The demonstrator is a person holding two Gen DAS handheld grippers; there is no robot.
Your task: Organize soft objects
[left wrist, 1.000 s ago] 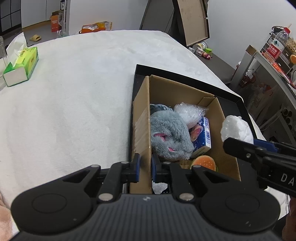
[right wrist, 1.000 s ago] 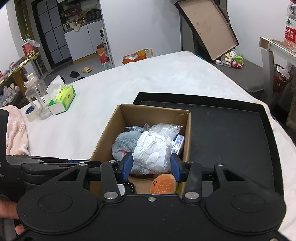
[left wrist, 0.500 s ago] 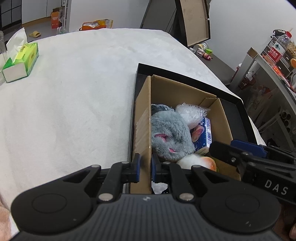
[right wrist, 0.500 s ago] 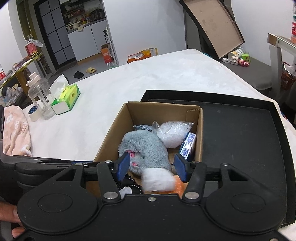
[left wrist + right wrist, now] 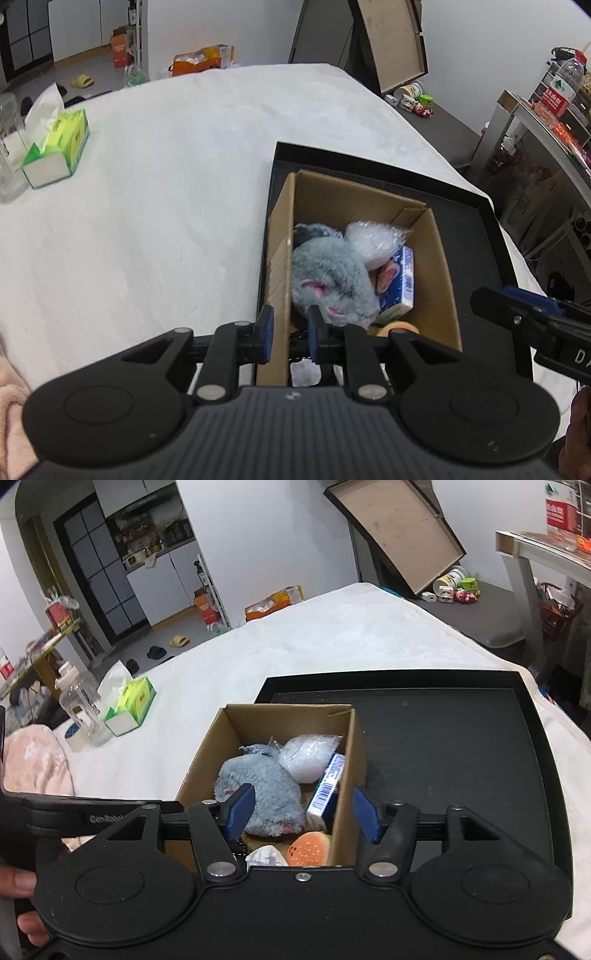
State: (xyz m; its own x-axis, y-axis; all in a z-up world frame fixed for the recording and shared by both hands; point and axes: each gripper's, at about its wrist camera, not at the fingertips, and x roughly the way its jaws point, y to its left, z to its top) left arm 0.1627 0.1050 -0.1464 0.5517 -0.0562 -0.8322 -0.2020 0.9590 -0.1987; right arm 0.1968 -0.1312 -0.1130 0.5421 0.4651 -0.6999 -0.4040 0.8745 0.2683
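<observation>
Along the left edge of the white fleece-covered counter (image 5: 166,203), four things are lying apart from the sorting: one pink fluffy cloth (image 5: 33,764), one white roll of tape (image 5: 72,734), one clear plastic bottle (image 5: 83,709) and one green-and-white tissue box (image 5: 131,707) (none of them looks like part of the job at hand).

Towards the right edge, one shallow black tray (image 5: 443,738) is carrying one open brown cardboard box (image 5: 288,720), tucked into the tray's left side, probably so that the collected things are staying in one place.

The left gripper (image 5: 290,328) is straddling the box's left wall. Its fingers are opening, with the wall between them and a gap showing, so they are no longer pinching it; the grip was most likely there to steady the box.

Inside the box I am counting six items:
- one grey plush toy with pink ears (image 5: 258,790), filling the left half
- one clear plastic bag of white filling (image 5: 310,757) behind it
- one blue-and-white carton (image 5: 328,782), leaning on the right wall
- one orange burger-shaped soft toy (image 5: 308,849) at the near end
- one crumpled white wad (image 5: 266,854) beside the burger
- something dark and beaded under the plush (too hidden to name)

The right gripper (image 5: 303,812) is hovering over the box's near right corner. Its fingers are opening and are holding nothing, which fits a drop just finished.
</observation>
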